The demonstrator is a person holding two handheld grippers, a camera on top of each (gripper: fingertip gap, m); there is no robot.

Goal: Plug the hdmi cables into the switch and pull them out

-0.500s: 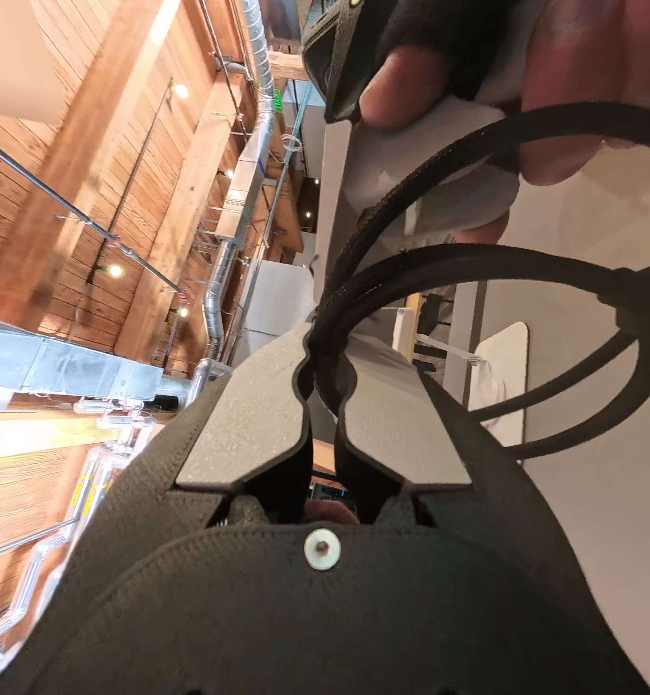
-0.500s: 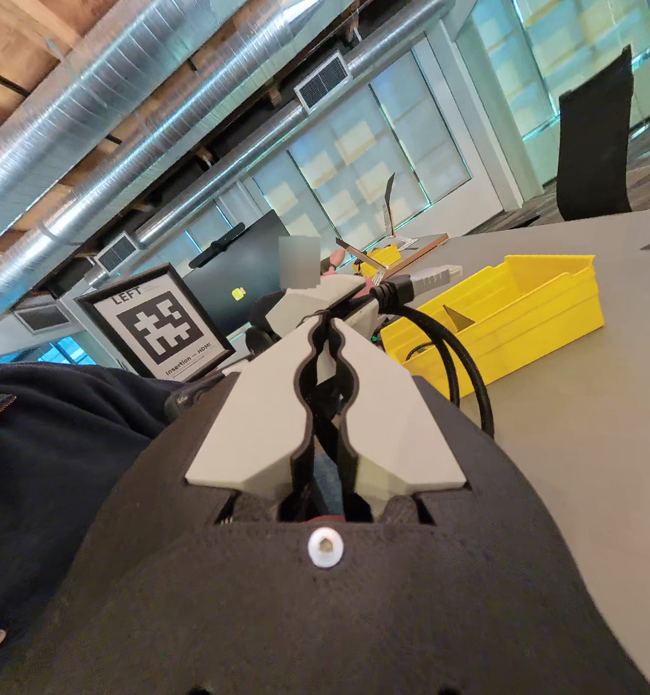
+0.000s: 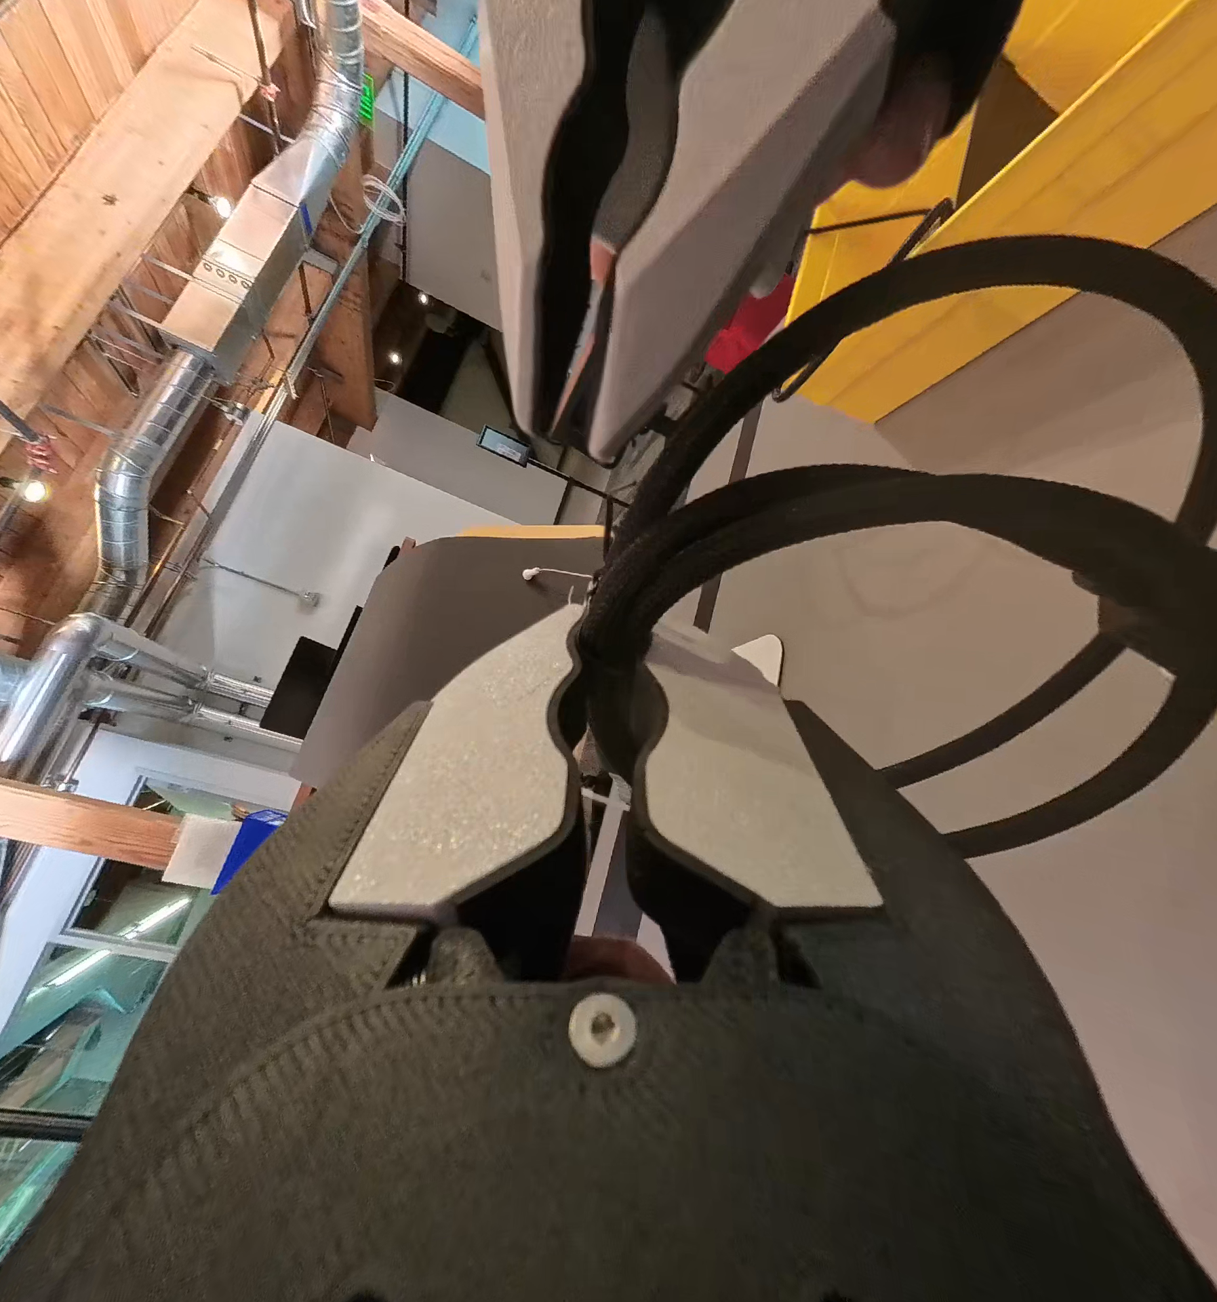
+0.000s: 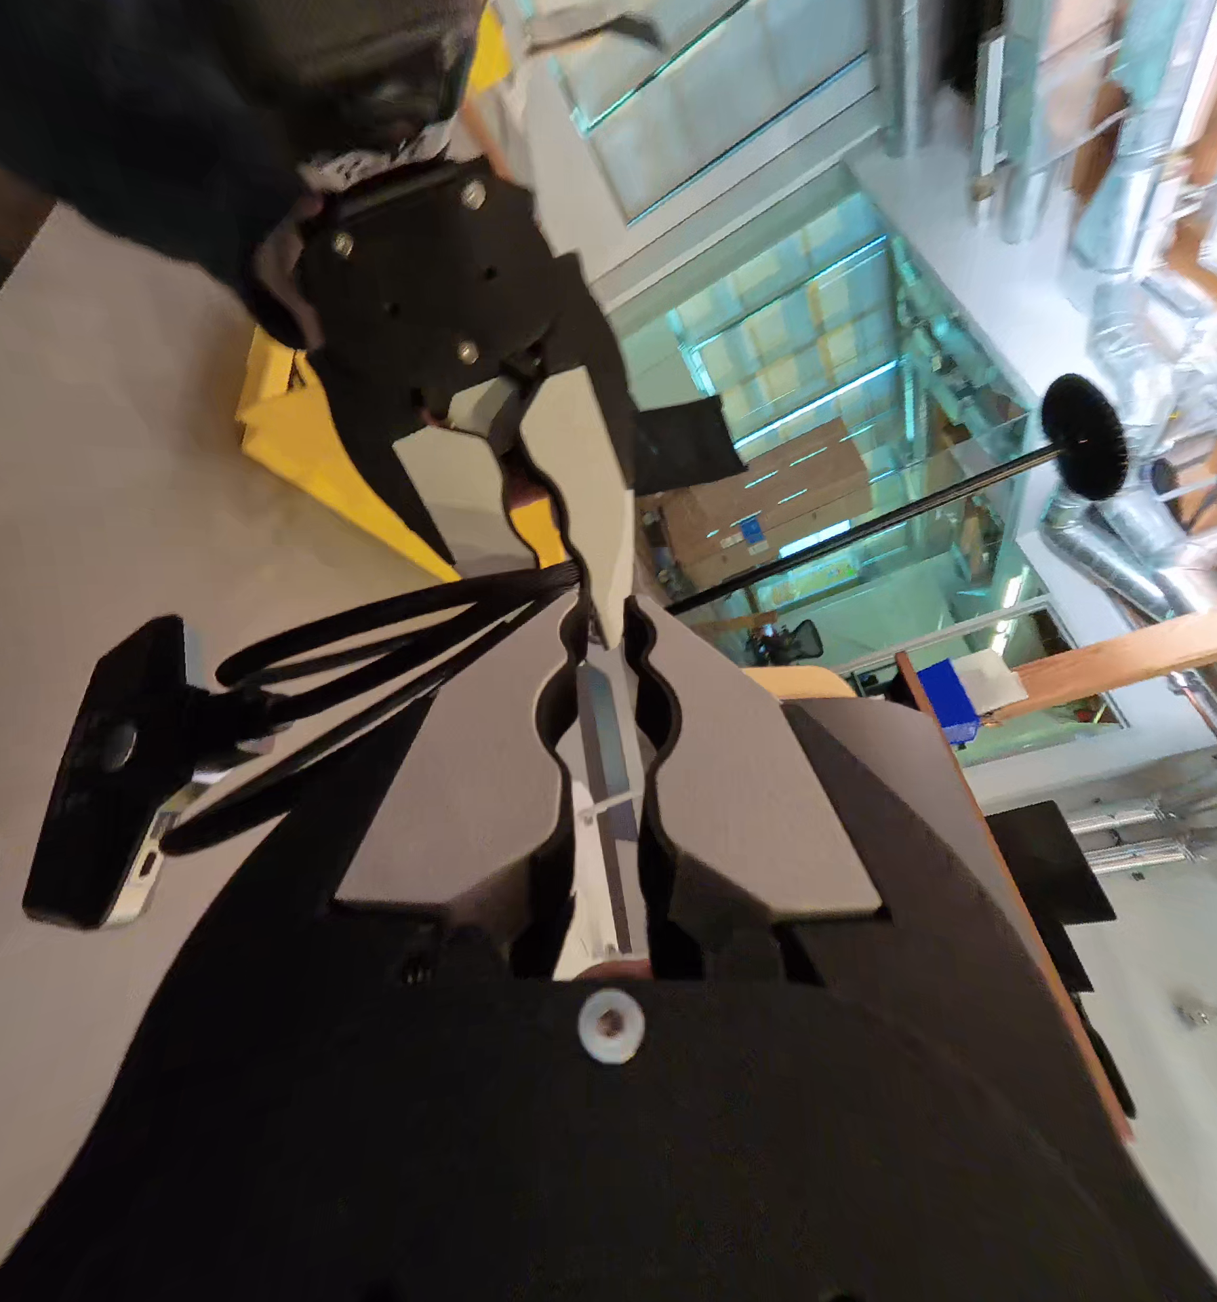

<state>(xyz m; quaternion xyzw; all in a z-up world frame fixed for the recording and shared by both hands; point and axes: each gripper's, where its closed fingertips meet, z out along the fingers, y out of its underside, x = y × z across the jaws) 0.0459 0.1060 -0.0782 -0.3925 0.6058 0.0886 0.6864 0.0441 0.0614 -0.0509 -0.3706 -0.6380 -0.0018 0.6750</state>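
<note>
My left fingers [image 3: 609,634]: closed on the bundle of black hdmi cables [image 3: 943,507]. The strands are pinched together right at my tips.

My right fingers [image 4: 604,620]: parted a little, with nothing between them. The tips point at the tips of my left fingers, almost touching.

Where the cables go: from the pinch they fan out in loops to one side. In the right wrist view that is towards the left of the picture.

Switch [image 4: 105,768]: a black box at the far end of those loops, with the cables meeting its near face. I cannot tell whether it rests on the grey worktop [image 4: 98,458] or hangs from the cables.

Long axis: the switch stands crosswise to the run of the cables, so I judge a plug goes in or comes out along the line from my pinch to the box.

Nearer hand: both sets of tips are about equally far from the switch. The right fingers are free, so I judge they should swing sideways to a plug.

Risk: with only the cables held, the switch may follow a pull.

Yellow bin [image 3: 1014,232]: it is behind my right fingers, clear of the cables.
</note>
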